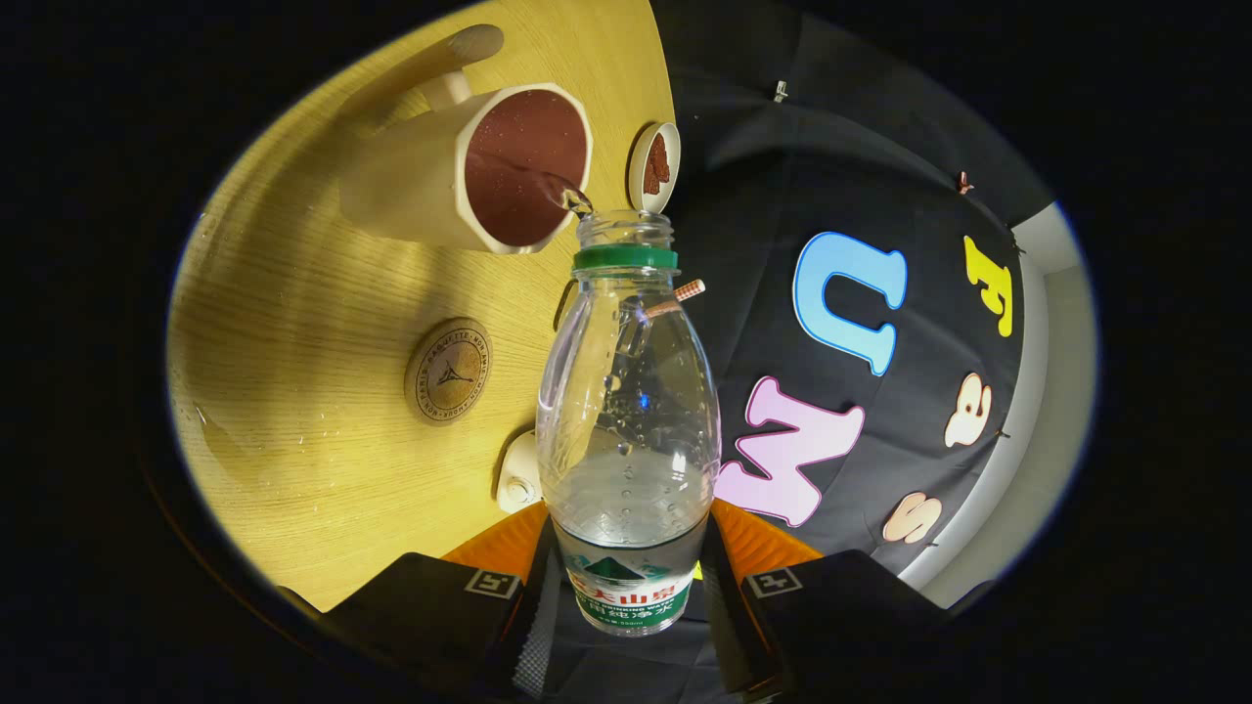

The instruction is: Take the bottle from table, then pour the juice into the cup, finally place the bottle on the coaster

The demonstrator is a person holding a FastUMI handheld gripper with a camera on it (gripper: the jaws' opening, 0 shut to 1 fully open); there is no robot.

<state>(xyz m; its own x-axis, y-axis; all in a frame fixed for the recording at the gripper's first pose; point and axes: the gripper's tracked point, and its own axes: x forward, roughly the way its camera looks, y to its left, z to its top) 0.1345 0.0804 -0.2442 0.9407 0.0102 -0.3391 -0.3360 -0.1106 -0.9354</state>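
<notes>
Gripper (626,596) pinches the clear plastic bottle (626,430) with both fingers, tilted, and water streams into the cream hexagonal cup (421,181) beyond the round cork coaster (448,371).

Pale wooden bench (293,293) with straight grain, brightly lit from above, speckled with small droplets near its rim. Beyond its curved edge, black cloth wall (763,176), creased and pinned. Past the cloth, a strip of white wall (1056,323).
</notes>
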